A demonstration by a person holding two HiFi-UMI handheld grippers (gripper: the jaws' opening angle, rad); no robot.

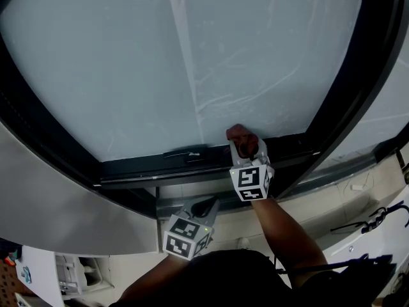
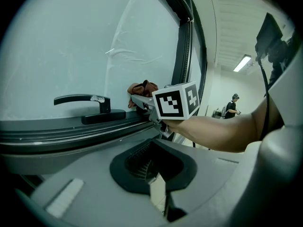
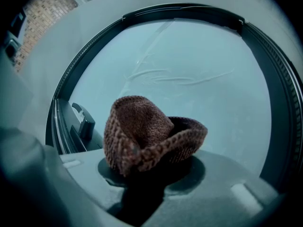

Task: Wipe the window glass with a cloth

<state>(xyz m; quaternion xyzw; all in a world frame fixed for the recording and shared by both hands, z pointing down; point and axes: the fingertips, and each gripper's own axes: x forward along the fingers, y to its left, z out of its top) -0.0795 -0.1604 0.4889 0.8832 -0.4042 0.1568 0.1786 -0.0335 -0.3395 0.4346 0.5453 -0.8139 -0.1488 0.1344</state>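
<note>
Your right gripper [image 1: 246,151] clamped the brown cloth [image 3: 144,134], with the window glass [image 1: 115,62] just ahead of it. Your left gripper [image 1: 206,208] hung back to its left, jaws together, empty.

Frosted window glass [image 1: 128,62] is the main light: even pale backlight, no hard shadows, smear streaks catch faint glare. Dark frame [image 1: 358,94] near black, little detail. Head view sharp, with strong barrel bend along the frame. Left gripper view: heavy fisheye, black vignette corners, soft foreground, ceiling strip light [image 2: 244,63] bright. Right gripper view: teal cast, cloth [image 3: 147,136] sharp and backlit with deep shadow under it, edges dim and blurred.
</note>
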